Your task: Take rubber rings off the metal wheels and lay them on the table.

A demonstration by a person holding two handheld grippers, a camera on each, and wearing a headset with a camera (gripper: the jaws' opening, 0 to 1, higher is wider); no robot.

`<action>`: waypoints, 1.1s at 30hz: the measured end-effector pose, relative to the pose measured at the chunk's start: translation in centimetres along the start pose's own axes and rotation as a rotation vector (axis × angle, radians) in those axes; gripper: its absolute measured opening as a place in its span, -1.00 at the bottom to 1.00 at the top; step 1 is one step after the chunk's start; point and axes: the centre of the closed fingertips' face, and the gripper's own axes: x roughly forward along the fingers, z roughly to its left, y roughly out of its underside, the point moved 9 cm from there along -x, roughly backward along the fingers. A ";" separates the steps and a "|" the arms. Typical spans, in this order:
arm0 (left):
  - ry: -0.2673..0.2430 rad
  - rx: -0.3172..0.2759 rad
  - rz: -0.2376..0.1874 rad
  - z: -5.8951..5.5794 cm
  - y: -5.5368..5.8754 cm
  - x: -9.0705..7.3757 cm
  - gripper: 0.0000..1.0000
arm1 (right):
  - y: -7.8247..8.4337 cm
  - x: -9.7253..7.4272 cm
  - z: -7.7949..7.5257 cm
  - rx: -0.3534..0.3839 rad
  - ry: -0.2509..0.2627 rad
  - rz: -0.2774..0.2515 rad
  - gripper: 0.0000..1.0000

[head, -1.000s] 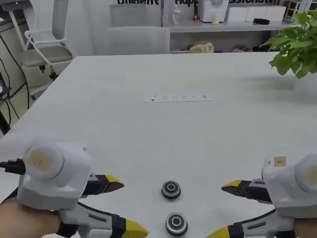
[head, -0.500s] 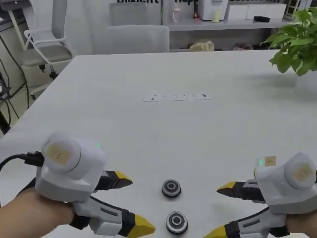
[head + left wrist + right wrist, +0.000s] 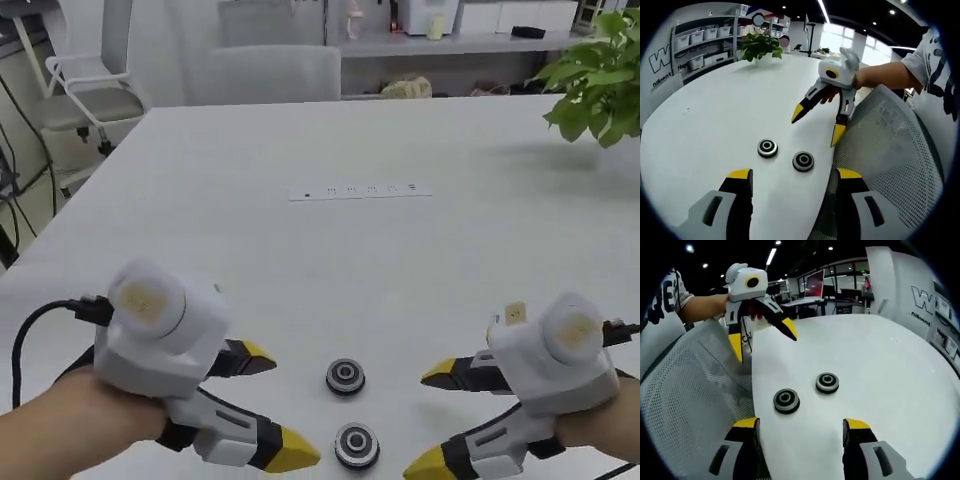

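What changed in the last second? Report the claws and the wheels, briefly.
The left claw and the right claw both edged inward from either side toward the farther black-rimmed round metal wheel and the nearer black-rimmed round metal wheel. Both claws stayed open, and nothing was taken hold of. The two wheels lie untouched where they were on the white table.

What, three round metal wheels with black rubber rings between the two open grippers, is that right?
Not three. The head view shows two round metal wheels with black rubber rings, the farther wheel and the nearer wheel, between the open left gripper and right gripper.
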 end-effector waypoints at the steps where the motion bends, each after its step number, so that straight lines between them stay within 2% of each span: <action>1: 0.002 0.001 0.000 0.0 0.0 0.1 0.25 | -0.1 0.1 0.0 -0.003 -0.003 0.001 0.31; 12: 0.035 0.041 0.012 -0.1 -0.4 1.3 0.17 | -0.7 0.7 0.2 -0.048 -0.038 0.029 0.20; 17: 0.053 0.054 0.005 -0.1 -0.8 1.8 0.12 | -1.1 1.0 0.2 -0.061 -0.046 0.032 0.15; 24: 0.070 0.068 0.012 -0.3 -0.8 2.5 0.06 | -1.5 1.3 0.2 -0.072 -0.058 0.036 0.10; 33: 0.093 0.081 0.014 -0.7 -0.9 3.4 -0.02 | -1.3 1.5 0.2 -0.073 -0.065 0.041 0.07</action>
